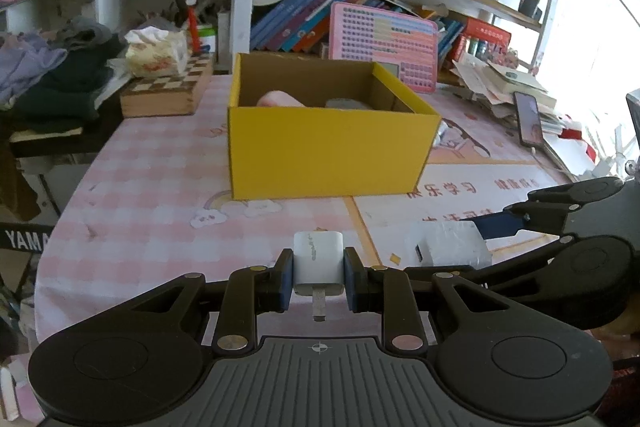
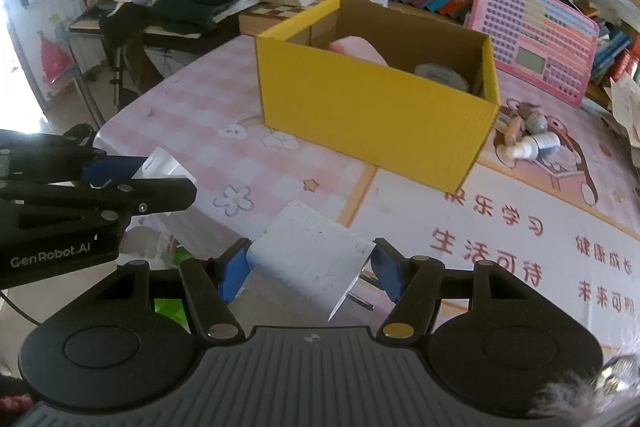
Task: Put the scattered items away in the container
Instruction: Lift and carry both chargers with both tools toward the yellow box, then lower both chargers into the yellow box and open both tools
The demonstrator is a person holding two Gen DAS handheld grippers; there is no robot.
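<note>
Both grippers are holding white chargers in front of the yellow box.

The left gripper [image 1: 319,273] is pinching a small white plug adapter [image 1: 318,262] between its fingers, prong toward the camera. The right gripper [image 2: 308,267] is gripping a larger white charger block [image 2: 308,255] with fingers partly spread around it. The yellow box [image 1: 328,147] is standing on the pink checked counter [image 1: 152,195], just ahead, with a pink item [image 2: 358,51] and a tape roll [image 2: 442,75] lying inside.
</note>
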